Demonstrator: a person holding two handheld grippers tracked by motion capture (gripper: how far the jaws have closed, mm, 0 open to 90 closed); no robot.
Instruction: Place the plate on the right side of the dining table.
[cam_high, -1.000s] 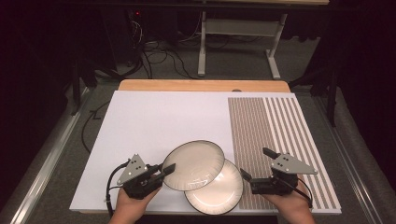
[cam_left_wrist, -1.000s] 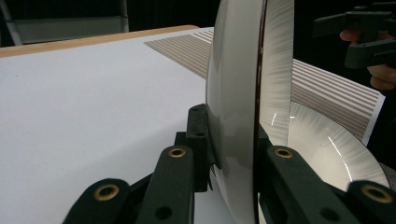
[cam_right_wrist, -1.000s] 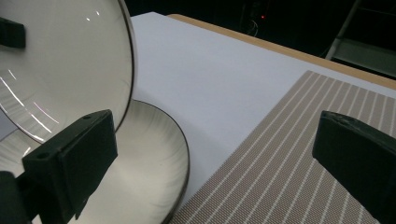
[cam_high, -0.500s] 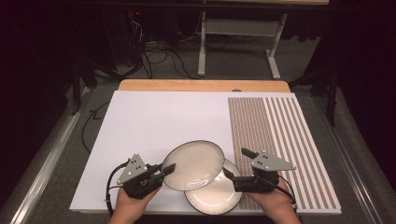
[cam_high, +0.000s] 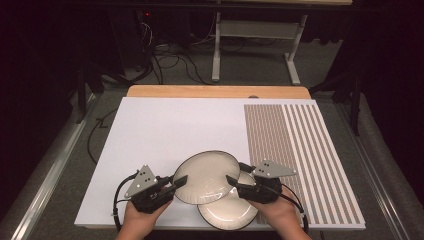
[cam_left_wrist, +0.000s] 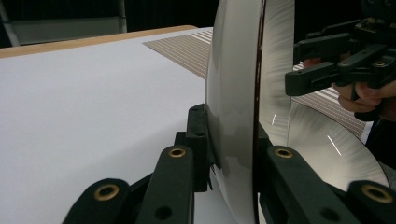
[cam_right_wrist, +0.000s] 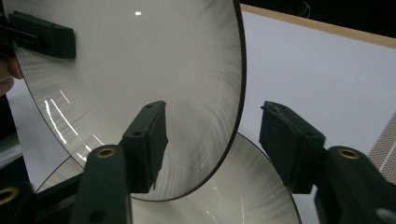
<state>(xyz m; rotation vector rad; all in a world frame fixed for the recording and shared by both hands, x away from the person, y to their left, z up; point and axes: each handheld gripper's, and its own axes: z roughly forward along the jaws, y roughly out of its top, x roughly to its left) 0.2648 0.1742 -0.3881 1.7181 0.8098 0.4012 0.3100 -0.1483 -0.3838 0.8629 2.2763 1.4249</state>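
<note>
High view: two cream plates with dark rims sit at the near edge of the white table top (cam_high: 165, 130). The lower plate (cam_high: 227, 215) lies flat on the board, and the upper plate (cam_high: 206, 177) is lifted and tilted above it, overlapping its far left part.

The left hand (cam_high: 142, 217) comes in from the bottom edge, wrist low, with the left gripper (cam_high: 176, 182) pointing toward the right and slightly away from the person. Its jaws are clamped on the left rim of the upper plate; in the left gripper view the plate (cam_left_wrist: 233, 107) stands almost edge-on between the two black jaws, one pad on each face, and the lower plate (cam_left_wrist: 327, 149) lies on the table behind it.

The right hand (cam_high: 277, 210) also enters from the bottom, and the right gripper (cam_high: 233, 181) points to the left, at the right rim of the upper plate. Its jaws have just been closing. In the right gripper view the edge of the upper plate (cam_right_wrist: 140, 70) runs down between the two jaws, with one jaw over its face and the other off to the side, and a clear gap shows between that jaw and the rim, so the pads are not yet pressing. The lower plate (cam_right_wrist: 224, 196) shows beneath.

A panel of brown and white stripes (cam_high: 300, 155) covers the right part of the table top, beside the right hand.
</note>
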